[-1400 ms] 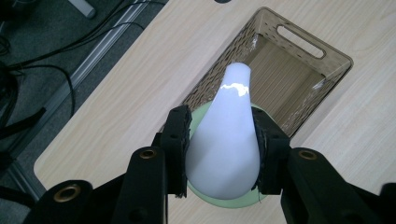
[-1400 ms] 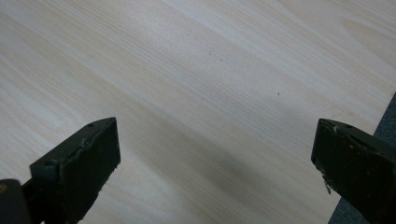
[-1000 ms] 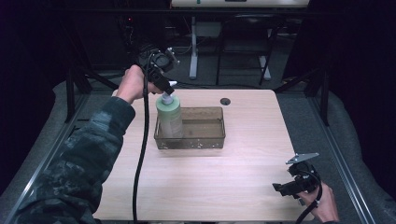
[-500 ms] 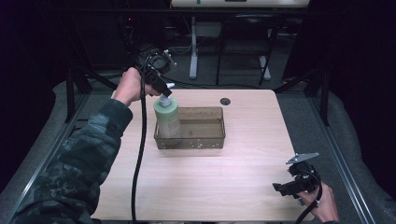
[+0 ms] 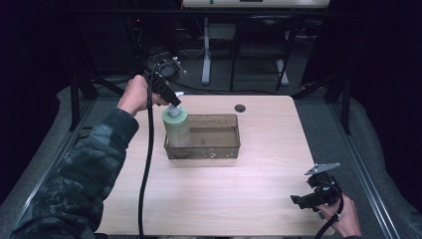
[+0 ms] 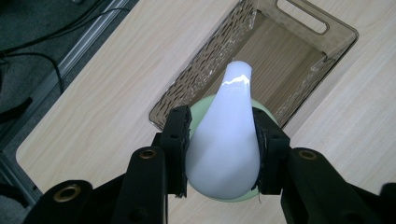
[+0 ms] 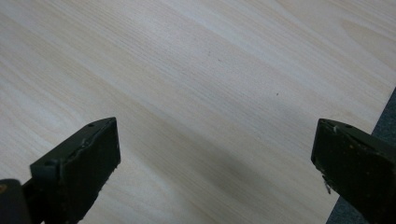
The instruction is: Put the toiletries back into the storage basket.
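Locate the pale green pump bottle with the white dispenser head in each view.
High view: pale green pump bottle upright at the left end of the smoky clear plastic bin.
Left gripper view: bottle centre, white head clamped by the left claw.
Right gripper view: not in it.
Shared landmark: bin.

A pale green bottle (image 5: 176, 128) is wearing a white pump top (image 6: 226, 135). The smoky brown bin (image 5: 219, 149) is sitting on the light wood-grain table (image 5: 224, 194). A camouflage sleeve (image 5: 79, 184) is showing.

Bottle (image 5: 176, 128) blocking left end of bin (image 5: 224, 149), rest of bin open, bare table (image 5: 224, 199) in front
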A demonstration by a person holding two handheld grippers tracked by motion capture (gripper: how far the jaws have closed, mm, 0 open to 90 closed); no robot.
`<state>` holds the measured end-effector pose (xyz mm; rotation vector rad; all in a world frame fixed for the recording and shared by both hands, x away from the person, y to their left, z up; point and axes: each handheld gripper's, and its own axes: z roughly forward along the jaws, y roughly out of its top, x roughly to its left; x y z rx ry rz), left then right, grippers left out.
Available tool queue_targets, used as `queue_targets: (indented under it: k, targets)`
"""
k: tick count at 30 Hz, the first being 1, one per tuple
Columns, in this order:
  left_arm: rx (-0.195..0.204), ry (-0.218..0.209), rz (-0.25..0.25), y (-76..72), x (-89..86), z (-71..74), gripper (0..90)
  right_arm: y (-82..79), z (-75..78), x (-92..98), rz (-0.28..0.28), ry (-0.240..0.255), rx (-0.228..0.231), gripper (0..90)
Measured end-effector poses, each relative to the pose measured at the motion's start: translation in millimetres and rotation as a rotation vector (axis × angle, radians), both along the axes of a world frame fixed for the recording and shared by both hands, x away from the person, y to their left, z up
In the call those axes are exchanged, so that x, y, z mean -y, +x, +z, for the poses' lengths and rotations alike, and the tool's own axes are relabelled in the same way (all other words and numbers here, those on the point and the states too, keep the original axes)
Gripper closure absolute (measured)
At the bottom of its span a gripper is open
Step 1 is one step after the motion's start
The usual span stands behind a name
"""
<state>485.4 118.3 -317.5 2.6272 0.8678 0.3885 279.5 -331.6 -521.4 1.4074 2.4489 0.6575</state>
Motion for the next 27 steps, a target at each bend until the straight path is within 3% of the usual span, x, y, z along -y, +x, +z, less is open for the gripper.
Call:
queue_targets:
  k: [12, 27]
  targets:
    - [-0.018, 0.028, -0.004, -0.6, 0.9, -5.6, 63.5, -0.2, 0.4, -0.3, 0.001, 0.003, -0.002, 0.9]
    - [-0.021, 0.018, -0.001, 0.4, -0.7, -11.4, 63.4, -0.3, 0.3, -0.4, -0.010, 0.001, 0.002, 0.9]
